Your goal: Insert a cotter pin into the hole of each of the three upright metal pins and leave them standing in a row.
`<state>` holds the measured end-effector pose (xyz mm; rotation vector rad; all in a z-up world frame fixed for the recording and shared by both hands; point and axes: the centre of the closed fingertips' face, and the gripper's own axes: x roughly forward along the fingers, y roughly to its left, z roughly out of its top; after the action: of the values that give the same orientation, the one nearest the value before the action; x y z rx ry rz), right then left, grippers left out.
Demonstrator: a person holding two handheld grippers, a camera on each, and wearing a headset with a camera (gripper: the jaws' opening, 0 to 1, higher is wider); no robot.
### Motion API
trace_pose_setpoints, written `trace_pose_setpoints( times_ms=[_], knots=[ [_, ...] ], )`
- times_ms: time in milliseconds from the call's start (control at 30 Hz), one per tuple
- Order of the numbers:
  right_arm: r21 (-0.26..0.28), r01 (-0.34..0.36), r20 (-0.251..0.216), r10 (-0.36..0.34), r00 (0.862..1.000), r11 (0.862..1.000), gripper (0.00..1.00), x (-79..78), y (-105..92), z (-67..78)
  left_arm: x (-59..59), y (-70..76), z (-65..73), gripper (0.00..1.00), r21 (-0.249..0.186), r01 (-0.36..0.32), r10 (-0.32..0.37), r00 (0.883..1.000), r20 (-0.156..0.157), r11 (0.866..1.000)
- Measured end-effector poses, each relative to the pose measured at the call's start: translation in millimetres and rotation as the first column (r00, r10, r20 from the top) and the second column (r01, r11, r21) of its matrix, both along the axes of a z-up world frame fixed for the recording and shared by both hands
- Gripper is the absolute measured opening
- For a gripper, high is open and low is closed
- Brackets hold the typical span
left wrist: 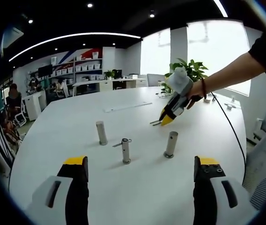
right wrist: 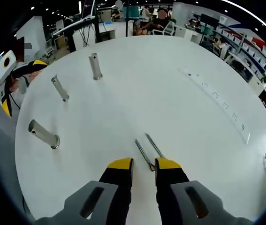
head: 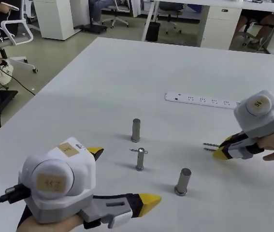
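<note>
Three grey metal pins stand upright on the white table (head: 103, 96): a far one (head: 136, 130), a middle one (head: 140, 159) and a near right one (head: 182, 181). The middle pin (left wrist: 125, 151) has a cotter pin (left wrist: 122, 141) through its top. My right gripper (head: 220, 153) is to the right of the pins, shut on a thin metal cotter pin (head: 209, 146) whose two prongs stick out toward them. In the right gripper view the yellow-tipped gripper (right wrist: 143, 164) pinches that cotter pin (right wrist: 148, 151). My left gripper (head: 122, 176) is at the near left, open, with nothing between its fingers.
A white power strip (head: 202, 100) lies behind the pins toward the right. A potted plant (left wrist: 189, 70) stands at the table's far side. Office chairs, desks and seated people are beyond the table's edge.
</note>
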<state>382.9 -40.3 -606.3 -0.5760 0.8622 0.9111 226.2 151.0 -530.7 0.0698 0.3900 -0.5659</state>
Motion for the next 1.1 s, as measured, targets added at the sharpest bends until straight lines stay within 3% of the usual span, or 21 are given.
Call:
trace_pose_setpoints(
  times_ms=[333, 533, 567, 867, 1100],
  knots=[
    [-0.005, -0.003, -0.049, 0.003, 0.999, 1.0, 0.07, -8.8, 1.3, -1.0, 0.7, 0.2, -0.6, 0.91, -0.002, 0.002, -0.002, 1.0, 0.0, 1.0],
    [-0.055, -0.036, -0.056, 0.033, 0.998, 0.998, 0.0, -11.7, 2.4, -1.1, 0.6, 1.4, -1.7, 0.9, 0.005, -0.002, 0.002, 1.0, -0.003, 1.0],
    [-0.087, -0.052, -0.045, 0.048, 0.998, 0.995, 0.0, -11.0, -0.4, -1.1, 0.6, 1.5, -1.7, 0.9, 0.005, -0.002, 0.002, 1.0, -0.002, 1.0],
    [-0.158, -0.116, -0.041, 0.111, 0.993, 0.981, 0.0, -11.7, 0.7, -1.3, -1.0, 0.0, -4.4, 0.87, 0.018, 0.009, -0.009, 1.0, -0.011, 1.0],
    [-0.16, -0.135, -0.016, 0.134, 0.991, 0.978, 0.0, -13.7, 0.3, 1.6, -3.2, -0.6, -6.1, 0.85, 0.027, 0.017, -0.017, 1.0, -0.021, 0.999]
  ],
)
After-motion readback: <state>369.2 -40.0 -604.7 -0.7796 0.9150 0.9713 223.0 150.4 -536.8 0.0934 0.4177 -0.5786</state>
